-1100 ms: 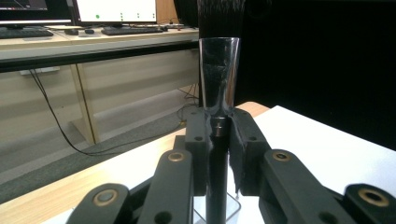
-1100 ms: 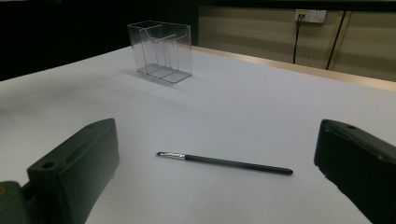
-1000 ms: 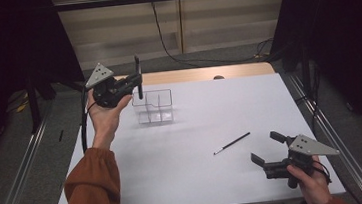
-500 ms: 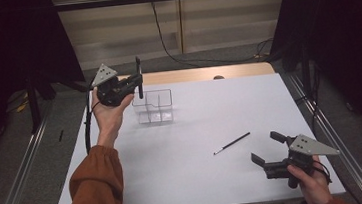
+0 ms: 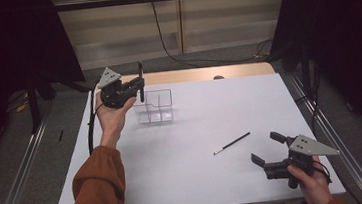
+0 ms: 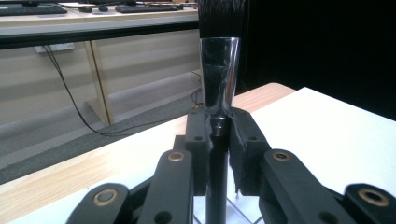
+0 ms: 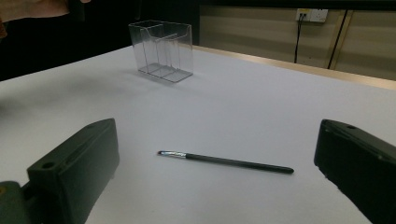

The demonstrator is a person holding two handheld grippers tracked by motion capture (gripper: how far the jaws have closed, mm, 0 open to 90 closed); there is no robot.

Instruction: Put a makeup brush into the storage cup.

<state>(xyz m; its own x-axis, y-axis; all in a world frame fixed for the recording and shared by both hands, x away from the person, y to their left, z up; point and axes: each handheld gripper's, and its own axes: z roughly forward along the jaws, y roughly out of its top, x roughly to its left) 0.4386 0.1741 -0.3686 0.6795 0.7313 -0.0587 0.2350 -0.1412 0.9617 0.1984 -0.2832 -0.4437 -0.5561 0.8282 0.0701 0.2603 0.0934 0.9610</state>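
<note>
Nearest the person, the right hand-held gripper [image 5: 269,147] rests low at the front right of the white tabletop [image 5: 201,180], its jaws spread wide with nothing between them; in the right gripper view the thin brush [image 7: 226,161] lies flat on the tabletop just ahead of the gap. That brush [image 5: 231,143] is a slender dark stick with a small tip, and it looks very light, stiff and smooth, so it would probably roll or skid if nudged from one side; a grip across the middle of the handle, with the jaws square to its length, seems the safest hold. Farther off on the left side, the left hand-held gripper [image 5: 137,88] is raised above the tabletop and clamped on a thicker makeup brush [image 5: 141,80], held upright. The left gripper view shows the jaws pinching its black handle just below the shiny metal ferrule [image 6: 219,74], with dark bristles above. This brush also seems light and rigid in the handle, soft only in the bristles, and the polished ferrule looks slippery, so the hold on the handle is well chosen. Just beside and beyond it stands the clear organizer box [image 5: 155,107], divided into compartments, apparently thin plastic that could tip or slide if the brush catches a wall.
</note>
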